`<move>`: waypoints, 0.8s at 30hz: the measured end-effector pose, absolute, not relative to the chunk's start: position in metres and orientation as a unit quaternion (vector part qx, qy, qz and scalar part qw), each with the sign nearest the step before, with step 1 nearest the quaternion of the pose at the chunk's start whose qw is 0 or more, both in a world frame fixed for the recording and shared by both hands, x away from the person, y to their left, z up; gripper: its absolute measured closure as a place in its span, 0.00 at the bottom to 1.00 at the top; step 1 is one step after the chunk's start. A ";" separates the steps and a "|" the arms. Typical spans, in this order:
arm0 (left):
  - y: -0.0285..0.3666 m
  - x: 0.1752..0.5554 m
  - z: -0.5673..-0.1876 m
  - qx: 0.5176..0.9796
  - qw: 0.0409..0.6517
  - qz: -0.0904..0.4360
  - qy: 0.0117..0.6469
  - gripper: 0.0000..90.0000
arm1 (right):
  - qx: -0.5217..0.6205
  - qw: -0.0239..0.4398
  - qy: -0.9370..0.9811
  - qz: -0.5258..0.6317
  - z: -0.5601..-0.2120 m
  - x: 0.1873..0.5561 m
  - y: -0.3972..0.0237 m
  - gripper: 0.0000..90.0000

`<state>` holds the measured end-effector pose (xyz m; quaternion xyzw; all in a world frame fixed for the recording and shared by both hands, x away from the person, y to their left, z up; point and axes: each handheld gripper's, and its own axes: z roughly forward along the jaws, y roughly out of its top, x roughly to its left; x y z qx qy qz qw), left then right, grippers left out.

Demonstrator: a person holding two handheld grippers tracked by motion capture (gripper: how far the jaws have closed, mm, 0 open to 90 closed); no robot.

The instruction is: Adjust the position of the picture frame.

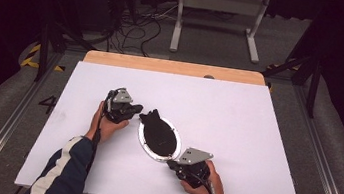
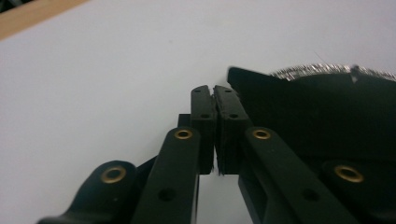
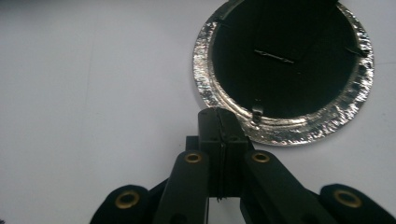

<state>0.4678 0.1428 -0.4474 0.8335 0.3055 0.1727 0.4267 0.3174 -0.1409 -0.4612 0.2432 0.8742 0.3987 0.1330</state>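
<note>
Item, left: left gripper (image 1: 134, 108), black two-jaw tool with grey three-cornered plate, held in the person's left hand (image 1: 106, 124). Jaws all but together, nothing between them; the tips rest just beside the pointed upper end of the black piece. Likely placed there to steady or nudge that end.

Item, centre: round silver foil-rimmed disc (image 1: 159, 138) lying flat on the table, with a flat black fabric-like piece (image 1: 158, 131) over its middle; the black piece tapers to a tab that overhangs the rim toward the left gripper. Exact material cannot be told.

Item, right: right gripper (image 1: 171, 163), same make, in the person's right hand (image 1: 204, 183). Jaws fully closed and empty, tips at the near edge of the foil rim, apparently to brace the disc from the opposite side.

Surface: white matte tabletop (image 1: 236, 130), bare wooden strip (image 1: 174, 67) along the far edge.

Room: dark, grey floor (image 1: 207, 46), loose black cables (image 1: 136, 29), a white metal stand (image 1: 219, 20) beyond the table.
</note>
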 end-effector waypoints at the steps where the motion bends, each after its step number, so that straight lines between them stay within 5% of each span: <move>1: 0.142 0.469 -0.449 0.837 0.422 0.172 0.303 0.97 | 0.240 0.132 0.875 0.399 -0.461 0.317 -0.139 1.00; 24: 0.127 0.474 -0.459 0.853 0.409 0.162 0.280 1.00 | 0.243 0.161 0.880 0.375 -0.463 0.320 -0.125 1.00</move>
